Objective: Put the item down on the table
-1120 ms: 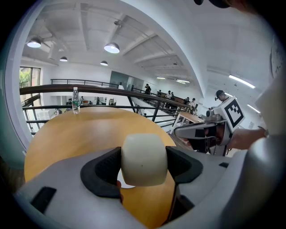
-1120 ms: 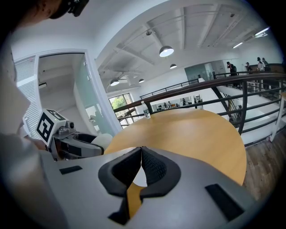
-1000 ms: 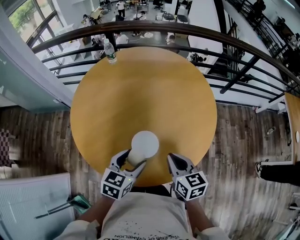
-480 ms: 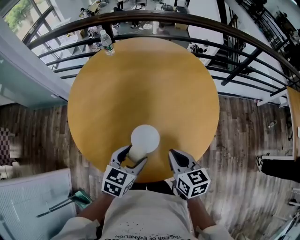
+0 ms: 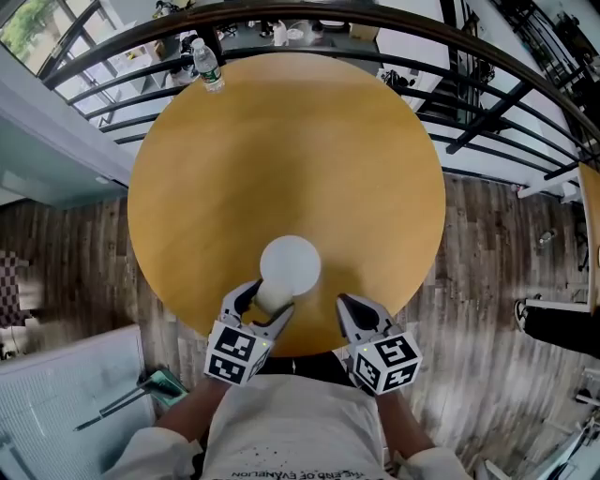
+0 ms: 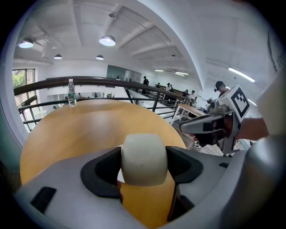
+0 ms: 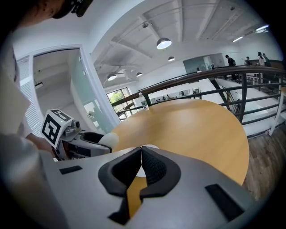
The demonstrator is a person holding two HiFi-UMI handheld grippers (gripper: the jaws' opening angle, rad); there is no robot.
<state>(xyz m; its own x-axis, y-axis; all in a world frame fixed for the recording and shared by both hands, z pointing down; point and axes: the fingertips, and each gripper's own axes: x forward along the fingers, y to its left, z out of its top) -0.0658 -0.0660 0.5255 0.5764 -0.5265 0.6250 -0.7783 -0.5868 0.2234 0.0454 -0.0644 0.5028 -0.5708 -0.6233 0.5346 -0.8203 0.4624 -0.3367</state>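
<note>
A white item with a round top and a narrower neck is held over the near edge of the round wooden table. My left gripper is shut on its neck, and in the left gripper view the white neck fills the gap between the dark pads. Whether the item touches the tabletop I cannot tell. My right gripper hovers just to its right at the table edge, with its jaws pressed together and nothing between them. The right gripper view also shows the left gripper with the item.
A clear water bottle stands at the table's far left edge, also seen as the bottle. A dark curved railing runs behind the table, with a drop to a lower floor beyond. Wooden floor surrounds the table.
The left gripper and the white item have shifted slightly forward over the table. The right gripper keeps its place beside it. The camera view has tilted a little.
</note>
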